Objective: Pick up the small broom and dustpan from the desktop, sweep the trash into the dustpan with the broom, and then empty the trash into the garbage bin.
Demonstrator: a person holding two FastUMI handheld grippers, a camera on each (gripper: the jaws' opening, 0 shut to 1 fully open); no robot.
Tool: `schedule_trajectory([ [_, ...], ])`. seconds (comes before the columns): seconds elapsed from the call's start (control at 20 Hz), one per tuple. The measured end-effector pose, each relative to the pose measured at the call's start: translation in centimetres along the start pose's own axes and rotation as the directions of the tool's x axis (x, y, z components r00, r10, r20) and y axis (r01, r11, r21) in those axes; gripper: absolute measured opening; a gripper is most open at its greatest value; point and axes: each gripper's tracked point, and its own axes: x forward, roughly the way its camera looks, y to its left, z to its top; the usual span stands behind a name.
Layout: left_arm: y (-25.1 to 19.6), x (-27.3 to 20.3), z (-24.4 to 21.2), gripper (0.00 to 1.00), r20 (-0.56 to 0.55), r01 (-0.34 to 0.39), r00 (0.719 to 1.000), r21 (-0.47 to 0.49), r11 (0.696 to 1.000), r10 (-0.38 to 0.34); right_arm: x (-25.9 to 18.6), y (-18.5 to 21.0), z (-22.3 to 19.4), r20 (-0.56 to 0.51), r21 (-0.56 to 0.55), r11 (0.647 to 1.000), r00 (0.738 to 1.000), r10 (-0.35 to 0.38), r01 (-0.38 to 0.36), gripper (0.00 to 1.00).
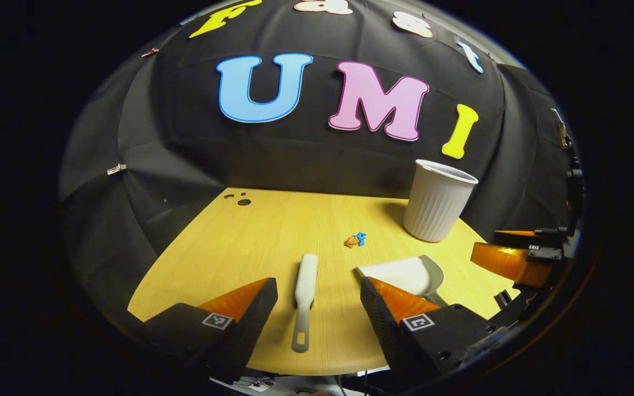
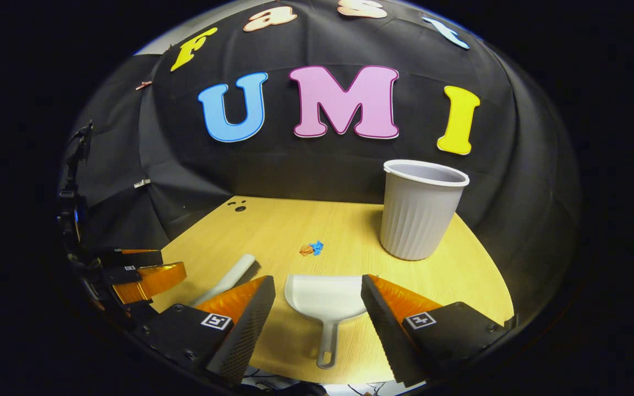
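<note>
Left gripper view: left tongs (image 1: 318,300) spread wide, empty, straddling broom (image 1: 305,297) lying on table (image 1: 229,247). Right tongs (image 2: 318,300) likewise agape over dustpan (image 2: 325,300). Trash (image 2: 312,248) unswept at mid-table; bin (image 2: 420,212) far right. Nothing picked up yet; whole task ahead.

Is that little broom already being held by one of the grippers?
No. In the left gripper view the broom lies flat on the desk, between the open fingers of the left gripper, touching neither.
</note>
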Motion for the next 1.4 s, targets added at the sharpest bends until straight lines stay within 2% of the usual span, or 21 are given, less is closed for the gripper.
schedule_trajectory([
  [0.15, 0.5, 0.8, -1.0, 0.96, -0.058, -0.021, 0.998, 0.019, 1.000, 0.023, 0.5, -0.3, -0.7, -0.025, 0.010, 1.000, 1.000, -0.003, 0.003, 0.98],
  [0.35, 0.4, 2.1, -2.5, 0.96, -0.122, -0.014, 0.992, 0.050, 0.999, 0.020, 1.0, -1.1, -1.5, -0.060, 0.032, 0.999, 0.998, -0.016, 0.018, 0.98],
  [0.65, 0.5, 4.2, -6.0, 0.96, -0.255, -0.012, 0.967, 0.061, 0.998, 0.028, 1.9, -1.7, -3.6, -0.136, 0.073, 0.997, 0.991, -0.009, 0.019, 0.97],
  [1.05, 1.9, 8.0, -10.4, 0.96, -0.440, 0.013, 0.898, 0.043, 0.999, 0.007, 3.1, -3.5, -5.5, -0.191, 0.106, 0.993, 0.981, -0.025, 0.046, 0.97],
  [1.3, 3.0, 10.7, -11.9, 0.96, -0.539, 0.006, 0.842, 0.058, 0.998, 0.027, 3.9, -4.4, -6.9, -0.253, 0.103, 0.993, 0.967, -0.037, 0.065, 0.97],
  [1.35, 3.0, 11.2, -12.1, 0.95, -0.562, 0.008, 0.827, 0.060, 0.998, 0.027, 4.0, -4.4, -7.2, -0.267, 0.091, 0.994, 0.963, -0.036, 0.063, 0.93],
  [1.4, 3.0, 11.8, -12.2, 0.95, -0.574, 0.010, 0.818, 0.061, 0.998, 0.027, 4.1, -4.4, -7.1, -0.271, 0.084, 0.995, 0.962, -0.036, 0.061, 0.97],
])
